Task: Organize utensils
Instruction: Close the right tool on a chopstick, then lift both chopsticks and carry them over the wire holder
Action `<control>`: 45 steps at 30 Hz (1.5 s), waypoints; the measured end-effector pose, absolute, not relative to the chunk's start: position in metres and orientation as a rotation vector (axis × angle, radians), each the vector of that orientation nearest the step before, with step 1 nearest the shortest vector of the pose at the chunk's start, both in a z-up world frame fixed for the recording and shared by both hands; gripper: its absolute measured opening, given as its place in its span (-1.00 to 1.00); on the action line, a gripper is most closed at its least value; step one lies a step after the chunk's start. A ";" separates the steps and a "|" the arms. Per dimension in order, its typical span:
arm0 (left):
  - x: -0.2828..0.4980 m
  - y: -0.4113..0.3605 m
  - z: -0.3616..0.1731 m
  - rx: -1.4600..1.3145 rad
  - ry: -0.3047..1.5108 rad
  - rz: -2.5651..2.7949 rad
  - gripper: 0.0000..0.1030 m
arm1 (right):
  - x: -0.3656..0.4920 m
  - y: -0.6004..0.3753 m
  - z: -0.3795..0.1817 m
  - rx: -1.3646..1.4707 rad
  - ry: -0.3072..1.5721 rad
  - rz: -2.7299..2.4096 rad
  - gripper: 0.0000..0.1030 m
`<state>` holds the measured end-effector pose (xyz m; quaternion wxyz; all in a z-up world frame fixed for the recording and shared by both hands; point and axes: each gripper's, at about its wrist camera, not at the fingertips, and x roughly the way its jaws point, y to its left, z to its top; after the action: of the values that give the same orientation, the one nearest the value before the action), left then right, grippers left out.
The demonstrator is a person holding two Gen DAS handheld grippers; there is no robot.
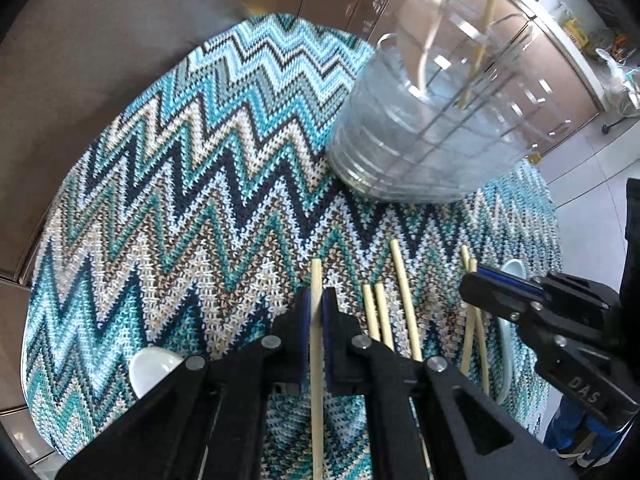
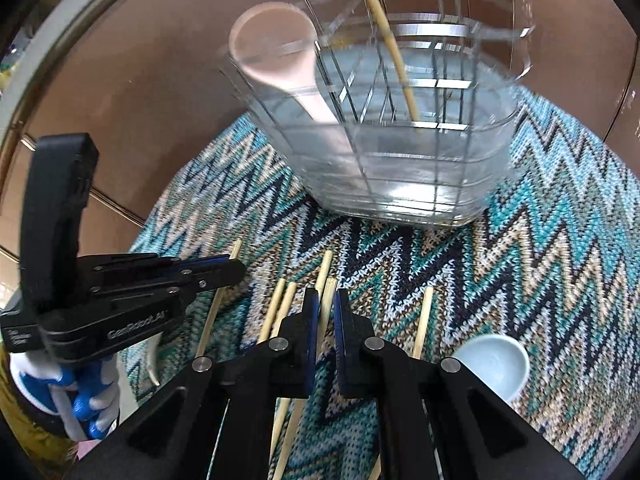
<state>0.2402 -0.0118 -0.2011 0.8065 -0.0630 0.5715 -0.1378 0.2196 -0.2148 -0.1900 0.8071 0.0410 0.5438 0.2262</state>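
My left gripper [image 1: 319, 308] sits bottom centre, jaws pinched on one chopstick [image 1: 316, 360]. Just right of it, more loose chopsticks [image 1: 405, 300] lie on the zigzag mat [image 1: 180, 184]. The clear organizer [image 1: 432, 120] stands upper right; my right gripper [image 1: 486, 286] enters from the right edge.

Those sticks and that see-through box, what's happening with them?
A person is tidying chopsticks and spoons into a clear holder on a zigzag mat. The left gripper has its jaws shut on one chopstick. The right gripper has its jaws closed on another chopstick. One spoon and one chopstick already stand in the holder; more chopsticks and spoons still lie on the mat.
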 end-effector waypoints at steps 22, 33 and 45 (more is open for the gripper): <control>0.162 0.013 -0.108 -0.149 0.892 -0.289 -0.90 | 0.129 -0.235 -0.092 0.095 0.898 0.519 -0.89; 0.139 0.023 -0.081 -0.167 0.805 -0.277 -0.90 | 0.100 -0.246 -0.062 0.107 0.801 0.525 -0.89; 0.124 0.021 -0.054 -0.173 0.732 -0.283 -0.90 | 0.079 -0.256 -0.031 0.101 0.714 0.517 -0.89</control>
<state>0.1244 0.0208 -0.0544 0.9203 -0.0842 0.3563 -0.1379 0.0789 -0.2559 -0.0308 0.9032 0.0487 0.3453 0.2502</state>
